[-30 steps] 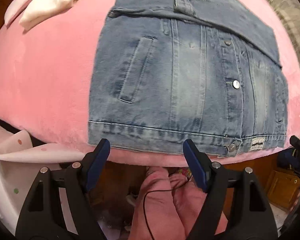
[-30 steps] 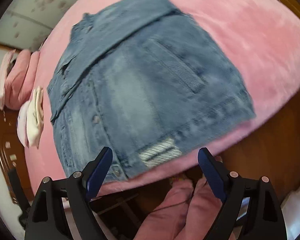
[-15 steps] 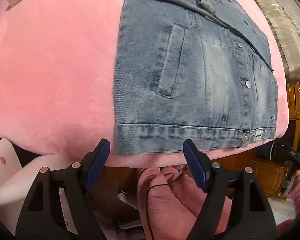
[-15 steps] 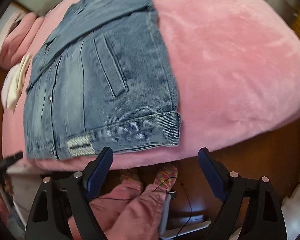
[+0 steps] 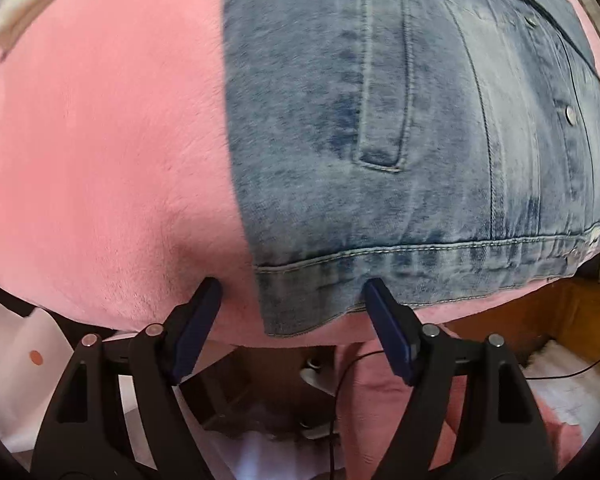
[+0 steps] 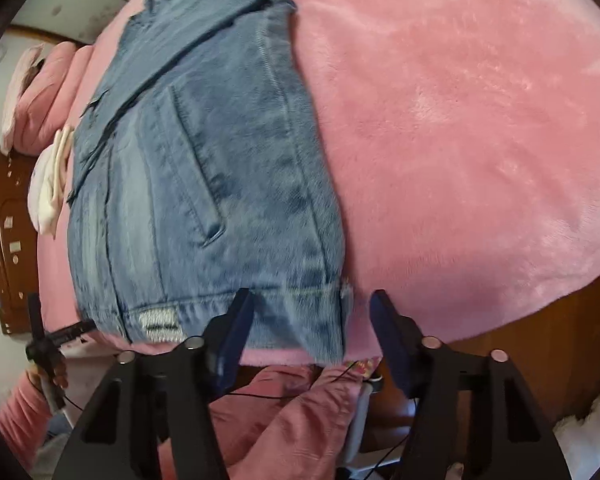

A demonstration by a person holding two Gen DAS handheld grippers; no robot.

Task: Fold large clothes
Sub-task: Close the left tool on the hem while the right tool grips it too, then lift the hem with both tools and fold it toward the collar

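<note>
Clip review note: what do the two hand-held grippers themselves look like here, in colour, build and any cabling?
Both match: the left hand-held gripper and the right hand-held gripper have black triangular arms with cut-out slots, silver pivot rivets, and flat dark blue finger pads. A thin black cable trails below the left one. No markings are legible.

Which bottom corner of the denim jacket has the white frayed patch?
The corner with the button placket has the white frayed patch; the other hem corner of the denim jacket is plain.

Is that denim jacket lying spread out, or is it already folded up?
Partly folded: the denim jacket lies flat on the pink blanket, a neat rectangle, no sleeves sticking out.
</note>
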